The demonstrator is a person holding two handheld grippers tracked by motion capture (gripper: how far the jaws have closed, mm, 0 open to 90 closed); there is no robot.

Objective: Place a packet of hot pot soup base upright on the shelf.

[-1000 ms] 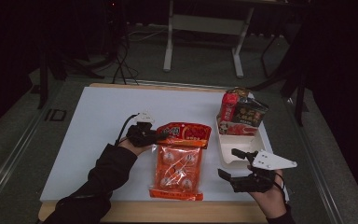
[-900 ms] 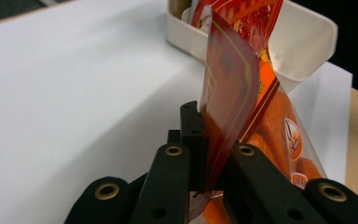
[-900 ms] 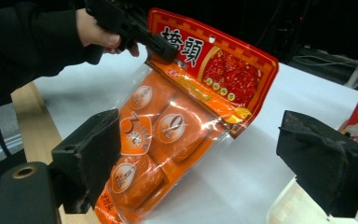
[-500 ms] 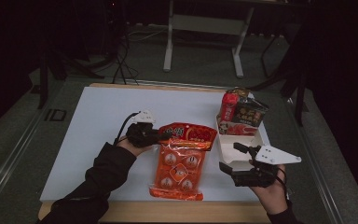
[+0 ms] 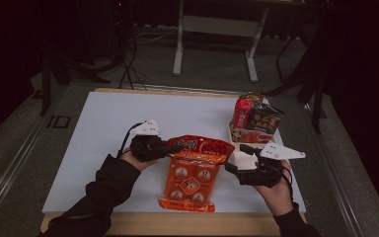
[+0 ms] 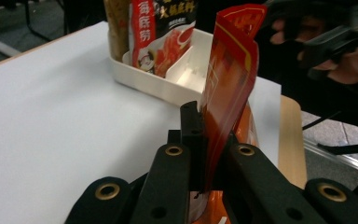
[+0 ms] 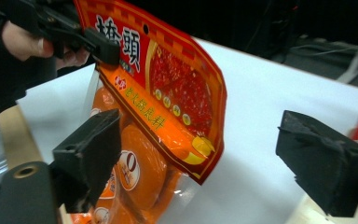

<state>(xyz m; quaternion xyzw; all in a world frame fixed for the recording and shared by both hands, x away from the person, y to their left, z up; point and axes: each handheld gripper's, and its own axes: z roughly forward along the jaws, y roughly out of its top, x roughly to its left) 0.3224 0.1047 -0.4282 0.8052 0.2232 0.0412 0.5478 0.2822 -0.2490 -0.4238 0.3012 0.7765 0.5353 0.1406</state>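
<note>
Left hand-held gripper (image 5: 173,146) is clamped on the top header of the orange snack pouch (image 5: 191,174); in the left gripper view the jaws pinch the red header edge (image 6: 228,79) flat between them. A second ago the pouch lay flat on the counter with its header down. Now the header is lifted and stands up off the surface, while the pouch's lower part still rests near the counter's near edge, right of middle.

Right hand-held gripper (image 5: 238,159) has jaws spread wide with nothing between them. It has shifted inward toward the pouch and now sits just beside its right edge. In the right gripper view the pouch (image 7: 158,93) hangs between and beyond the two open pads, not touched.

White tray (image 5: 237,140) with other upright packets (image 5: 254,118) stands near the counter's right edge, behind the right gripper and close to the pouch's header.

Judgement: the pick has begun, with one end up and the other still dragging. The right gripper looks set to take a second hold on the pouch's side or corner. The likely destination is the tray's free compartment (image 6: 191,74), though that can't be confirmed. Risk: the thin header could slip or the film crumple if it is lifted by one edge alone.
</note>
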